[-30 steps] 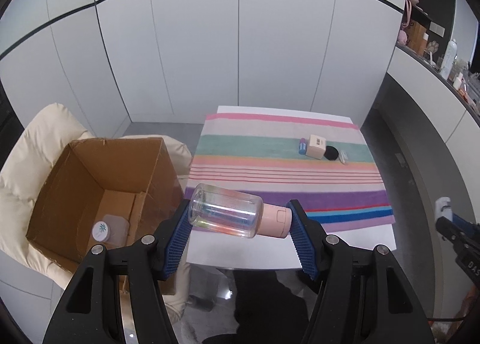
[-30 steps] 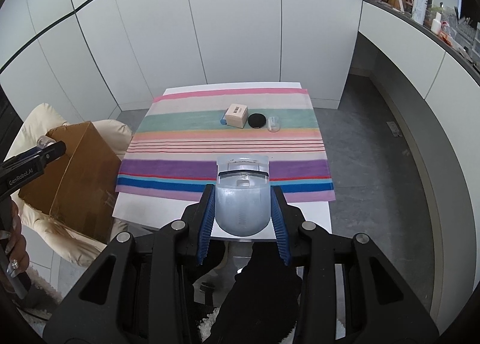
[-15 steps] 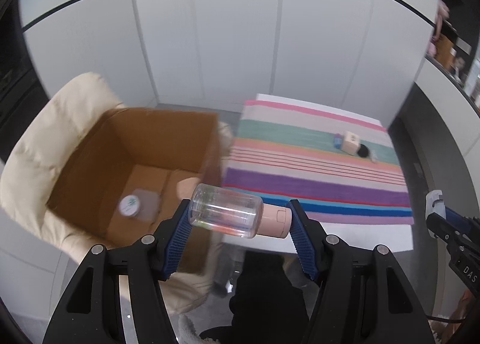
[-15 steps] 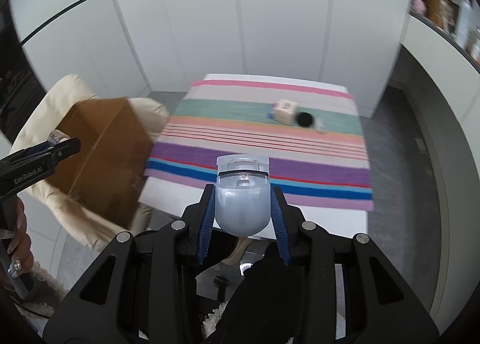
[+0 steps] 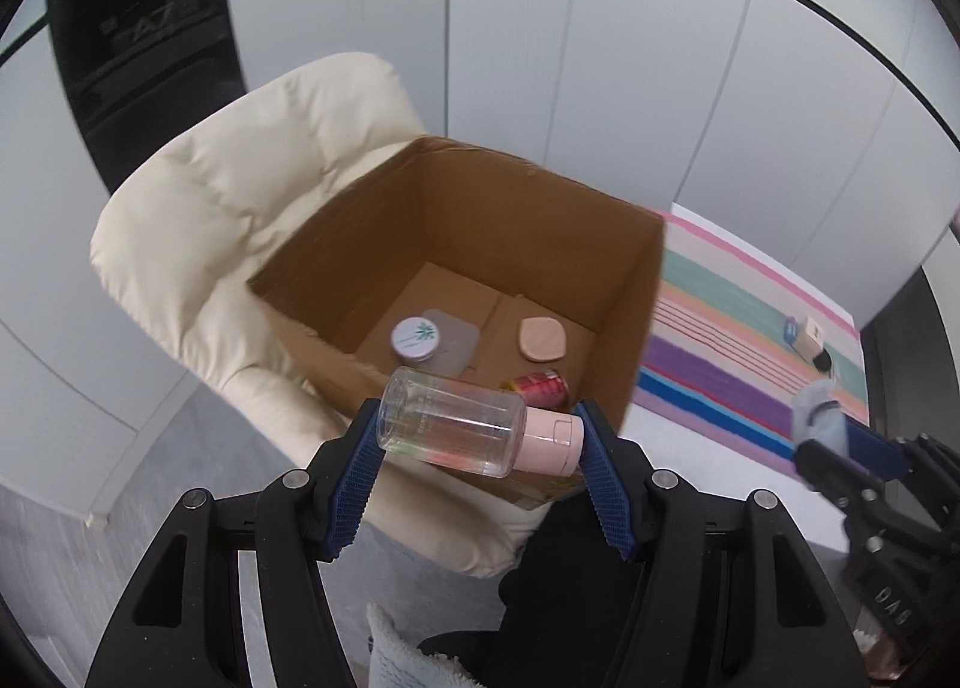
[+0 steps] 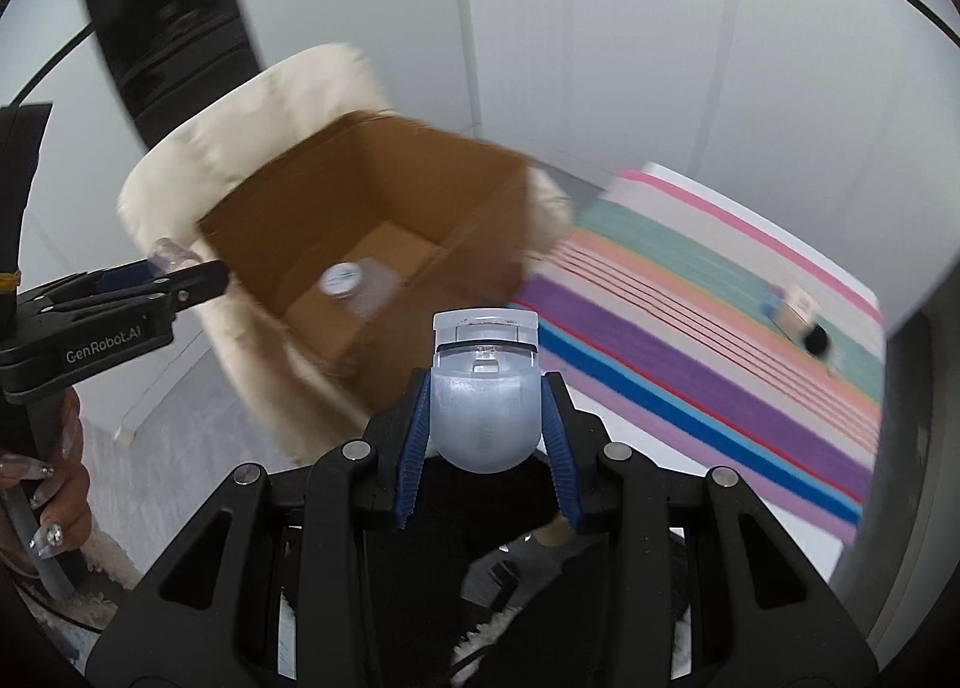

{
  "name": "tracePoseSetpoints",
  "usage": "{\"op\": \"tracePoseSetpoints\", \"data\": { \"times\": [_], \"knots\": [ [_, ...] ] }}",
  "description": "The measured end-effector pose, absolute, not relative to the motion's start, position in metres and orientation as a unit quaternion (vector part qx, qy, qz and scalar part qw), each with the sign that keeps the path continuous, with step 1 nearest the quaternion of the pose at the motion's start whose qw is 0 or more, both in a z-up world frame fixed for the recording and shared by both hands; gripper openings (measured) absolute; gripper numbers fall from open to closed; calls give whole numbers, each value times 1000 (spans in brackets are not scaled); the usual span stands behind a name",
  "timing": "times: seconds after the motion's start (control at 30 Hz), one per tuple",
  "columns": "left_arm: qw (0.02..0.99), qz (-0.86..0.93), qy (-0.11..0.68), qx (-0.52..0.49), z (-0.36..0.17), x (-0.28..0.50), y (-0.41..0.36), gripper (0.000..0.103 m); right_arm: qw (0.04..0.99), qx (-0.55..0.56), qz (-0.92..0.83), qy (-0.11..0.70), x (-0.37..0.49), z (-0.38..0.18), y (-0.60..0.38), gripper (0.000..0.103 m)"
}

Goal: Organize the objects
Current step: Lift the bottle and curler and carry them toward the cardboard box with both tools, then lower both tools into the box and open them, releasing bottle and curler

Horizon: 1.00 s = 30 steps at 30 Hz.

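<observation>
The left gripper (image 5: 480, 436) is clamped end to end on a clear bottle (image 5: 453, 424) with a pink cap (image 5: 552, 443); one blue pad presses the bottle's base and the other the cap. The bottle lies roughly horizontal, above the near edge of an open cardboard box (image 5: 636, 328).

The box sits on a cream padded chair (image 5: 240, 196). Inside it, on the floor of the box, are a white-lidded jar (image 5: 415, 338) with a green palm mark, a grey flat piece (image 5: 454, 341) beneath and beside the jar, a beige rounded compact (image 5: 542, 338), and a red can (image 5: 539, 386) partly hidden behind the bottle.

The right gripper (image 6: 485, 418) is closed around a pale blue-grey rounded device (image 6: 483, 412) with a white front bar, both pads pressed against its sides. It is in the air, near the box and short of the tabletop edge.

The tabletop carries a striped cloth (image 6: 690, 328). On its far part stand a small beige cube (image 5: 813, 332), a blue item (image 5: 791, 328) just beside it, and a black round object (image 5: 823, 359) touching or just beside the cube. The right wrist view is blurred around the box.
</observation>
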<state>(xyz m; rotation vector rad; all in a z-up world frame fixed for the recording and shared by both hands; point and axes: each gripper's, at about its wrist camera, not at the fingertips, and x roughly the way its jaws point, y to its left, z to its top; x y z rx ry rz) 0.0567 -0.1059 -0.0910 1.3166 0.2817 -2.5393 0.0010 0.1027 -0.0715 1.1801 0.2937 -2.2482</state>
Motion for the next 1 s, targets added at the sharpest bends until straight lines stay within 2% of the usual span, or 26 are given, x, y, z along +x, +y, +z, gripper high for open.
{"op": "tracePoseSetpoints", "data": {
  "times": [0.3, 0.47, 0.63, 0.93, 0.97, 1.0],
  "knots": [
    [160, -870, 124, 450, -91, 41, -139, 64, 329, 430, -829, 141, -15, -69, 32, 38],
    [197, -871, 119, 434, -91, 12, -159, 64, 341, 417, -827, 158, -41, -65, 3, 38],
    [229, -861, 147, 430, -91, -24, -194, 64, 357, 409, -824, 163, -67, -66, -44, 38],
    [251, -857, 167, 417, -113, -60, -231, 65, 347, 418, -820, 177, -102, -87, -88, 38],
    [246, -856, 180, 417, -114, -59, -235, 69, 336, 418, -825, 180, -105, -90, -88, 38],
    [241, -854, 187, 421, -115, -60, -237, 81, 326, 413, -831, 182, -107, -92, -88, 43]
  ]
}}
